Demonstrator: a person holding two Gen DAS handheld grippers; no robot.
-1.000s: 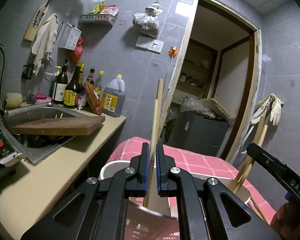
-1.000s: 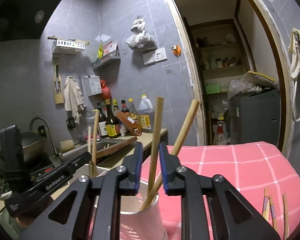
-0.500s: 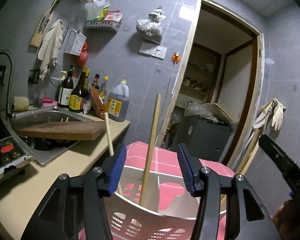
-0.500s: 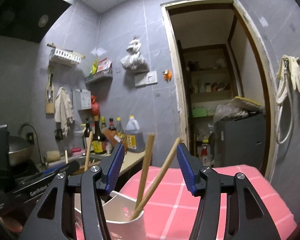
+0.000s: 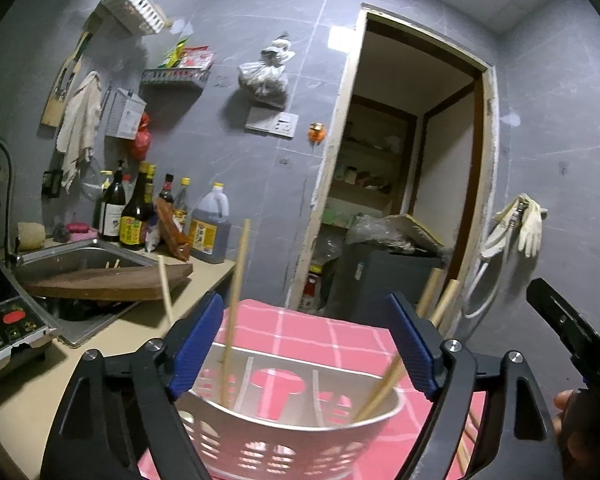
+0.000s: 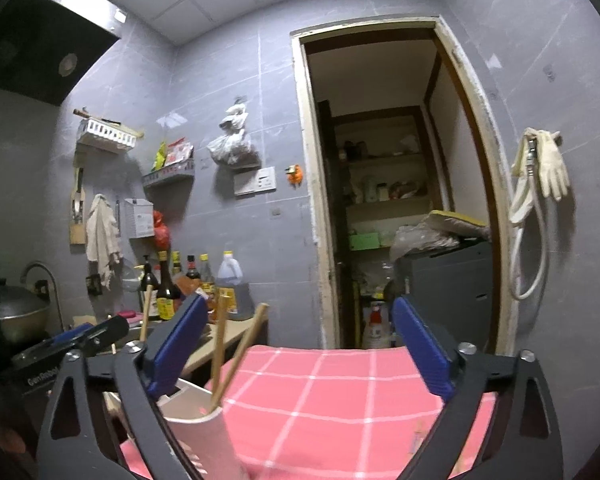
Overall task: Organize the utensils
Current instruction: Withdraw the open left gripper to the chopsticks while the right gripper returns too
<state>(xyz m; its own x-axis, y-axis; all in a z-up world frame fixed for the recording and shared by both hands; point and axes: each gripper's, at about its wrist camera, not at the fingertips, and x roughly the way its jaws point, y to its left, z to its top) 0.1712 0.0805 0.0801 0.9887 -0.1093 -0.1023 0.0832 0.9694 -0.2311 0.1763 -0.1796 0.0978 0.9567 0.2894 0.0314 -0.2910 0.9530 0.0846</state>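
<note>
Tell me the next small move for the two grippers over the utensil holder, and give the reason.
Probably swing the right gripper down to the loose chopsticks lying blurred on the pink cloth. Both grippers' jaws are opening with nothing pressed between them; the left gripper has chopsticks standing free in the white holder, so that drop looks done.

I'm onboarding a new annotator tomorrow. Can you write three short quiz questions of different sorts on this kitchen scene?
1. True or false: the left gripper clamps a chopstick.
2. Where do the chopsticks stand? A) sink B) white basket C) flat on the pink cloth
3. Fill in: pale ___ hang on the wall right of the doorway.

Key: 1 false, its jaws are opening with nothing pressed between the pads; 2 B; 3 gloves.
</note>
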